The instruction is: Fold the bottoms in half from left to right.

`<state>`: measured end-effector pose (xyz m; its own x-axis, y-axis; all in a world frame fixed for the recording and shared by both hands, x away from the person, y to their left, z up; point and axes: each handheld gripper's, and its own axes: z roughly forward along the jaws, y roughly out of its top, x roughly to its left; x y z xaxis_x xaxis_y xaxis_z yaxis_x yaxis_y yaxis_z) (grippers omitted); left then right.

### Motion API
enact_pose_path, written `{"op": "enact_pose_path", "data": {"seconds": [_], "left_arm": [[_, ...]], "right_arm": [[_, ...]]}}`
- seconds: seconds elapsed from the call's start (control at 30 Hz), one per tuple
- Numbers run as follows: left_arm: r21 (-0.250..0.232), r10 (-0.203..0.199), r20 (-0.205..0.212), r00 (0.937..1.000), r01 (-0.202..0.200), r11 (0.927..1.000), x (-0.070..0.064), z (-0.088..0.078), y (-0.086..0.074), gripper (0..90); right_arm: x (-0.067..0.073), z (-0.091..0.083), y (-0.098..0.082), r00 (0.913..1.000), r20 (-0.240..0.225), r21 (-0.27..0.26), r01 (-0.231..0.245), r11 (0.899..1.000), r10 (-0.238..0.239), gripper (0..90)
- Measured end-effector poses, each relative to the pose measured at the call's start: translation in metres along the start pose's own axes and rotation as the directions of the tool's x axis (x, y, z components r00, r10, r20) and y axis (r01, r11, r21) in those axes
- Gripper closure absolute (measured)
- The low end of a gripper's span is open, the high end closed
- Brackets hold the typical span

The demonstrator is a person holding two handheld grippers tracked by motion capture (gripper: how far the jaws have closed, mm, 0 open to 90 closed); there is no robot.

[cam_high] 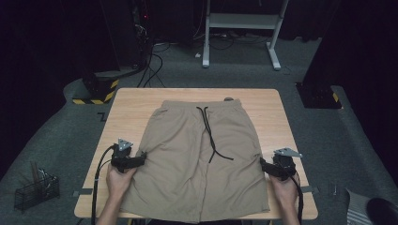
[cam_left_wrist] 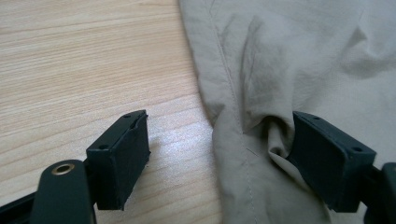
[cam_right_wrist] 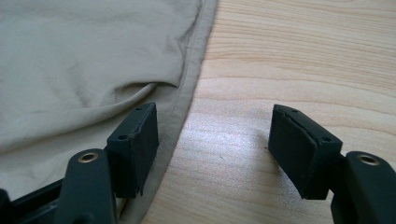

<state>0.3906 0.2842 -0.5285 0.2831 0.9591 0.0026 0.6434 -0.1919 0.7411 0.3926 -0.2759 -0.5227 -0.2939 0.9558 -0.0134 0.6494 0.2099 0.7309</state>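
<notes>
Beside shorts [cam_high: 197,154], both hands low.

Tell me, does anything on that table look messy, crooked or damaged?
Nothing stands out. The tan shorts lie flat and fairly square on the wooden table, with no tear or stain visible. The black drawstring trails loose down the front, and the hem hangs slightly over the near edge.

You have one pair of beige shorts [cam_high: 197,159] with one black drawstring [cam_high: 209,133], one wooden worktop [cam_high: 136,101], and two tools: left [cam_high: 141,154], right [cam_high: 264,162].
</notes>
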Motion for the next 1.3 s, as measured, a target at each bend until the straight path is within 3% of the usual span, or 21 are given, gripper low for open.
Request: {"op": "enact_pose_path", "data": {"seconds": [0.43, 0.57, 0.93, 1.1, 1.2, 1.3], "left_arm": [[-0.001, -0.001, 0.001, 1.0, 0.001, 1.0, 0.0001, 0.0001, 0.0, 21.3], [-0.002, 0.0, 0.005, 1.0, 0.0, 1.0, -0.0001, 0.0, 0.0001, 22.1], [-0.004, -0.027, -0.007, 0.9996, 0.027, 0.9996, -0.0024, 0.0012, 0.0012, 22.2], [-0.004, -0.051, 0.025, 0.9984, 0.051, 0.9987, 0.0003, 0.0011, 0.0025, 19.6], [-0.026, -0.07, 0.038, 0.9968, 0.071, 0.9972, 0.002, -0.0022, 0.0045, 19.3], [-0.045, -0.072, 0.057, 0.9958, 0.075, 0.9962, 0.0016, -0.0062, 0.0096, 19.7]], "right_arm": [[-0.0002, -0.0001, 0.0, 1.0, -0.002, 0.0, -0.001, 1.0, 0.001, 33.8], [0.0002, -0.0004, -0.0001, 0.9999, -0.011, -0.004, 0.004, 1.0, -0.004, 38.6], [0.0017, -0.0004, 0.0001, 0.9999, -0.009, -0.007, 0.009, 1.0, -0.009, 39.6], [0.0008, -0.0011, 0.0, 0.9998, -0.016, -0.009, -0.009, 1.0, 0.009, 42.5], [-0.0006, -0.0018, 0.0004, 0.9984, -0.041, -0.021, -0.039, 0.999, 0.038, 43.9], [0.001, -0.0042, 0.0021, 0.9977, -0.056, -0.05, -0.04, 0.998, 0.038, 45.9]]}}
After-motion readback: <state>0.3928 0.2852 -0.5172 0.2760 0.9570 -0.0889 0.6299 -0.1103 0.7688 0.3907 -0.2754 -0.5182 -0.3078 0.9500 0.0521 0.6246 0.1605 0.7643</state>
